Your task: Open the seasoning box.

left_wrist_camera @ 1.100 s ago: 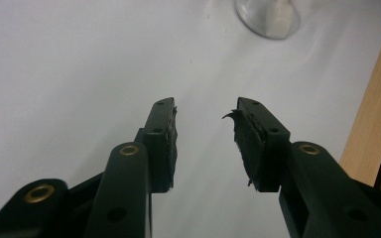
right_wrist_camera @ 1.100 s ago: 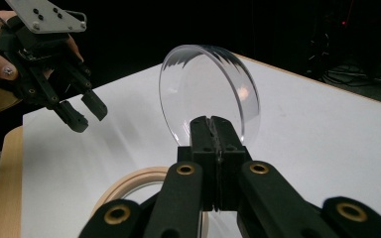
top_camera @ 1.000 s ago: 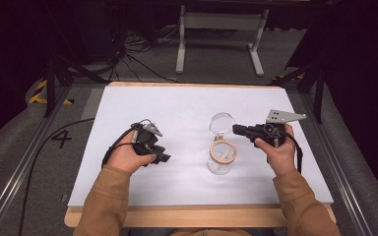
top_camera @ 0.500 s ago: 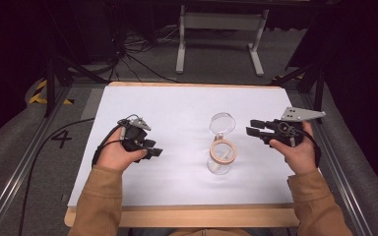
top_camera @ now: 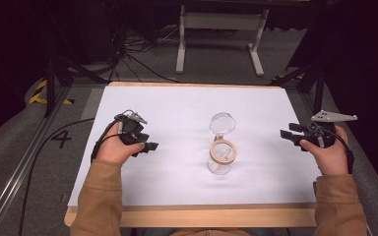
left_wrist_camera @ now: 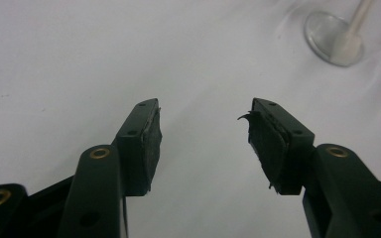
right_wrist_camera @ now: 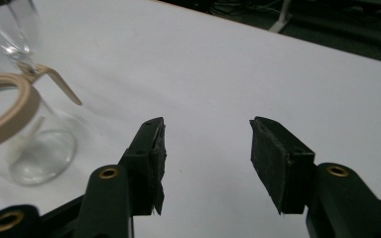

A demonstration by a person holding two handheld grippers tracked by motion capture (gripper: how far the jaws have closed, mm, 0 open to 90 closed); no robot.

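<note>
White table [top_camera: 177, 113]; clear glass jar [top_camera: 220, 162] with tan, perhaps wooden rim; black tools; brown sleeves [top_camera: 98, 201].

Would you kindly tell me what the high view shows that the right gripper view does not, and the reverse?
High view alone: both hands, the left gripper and right gripper held apart on either side of the jar, the table's wooden front edge, and the grey floor. Right gripper view alone: its own black padded fingers close up, standing apart with nothing between them. Both share the clear glass jar with a tan ring rim, its hinged lid open, on the white tabletop.
</note>
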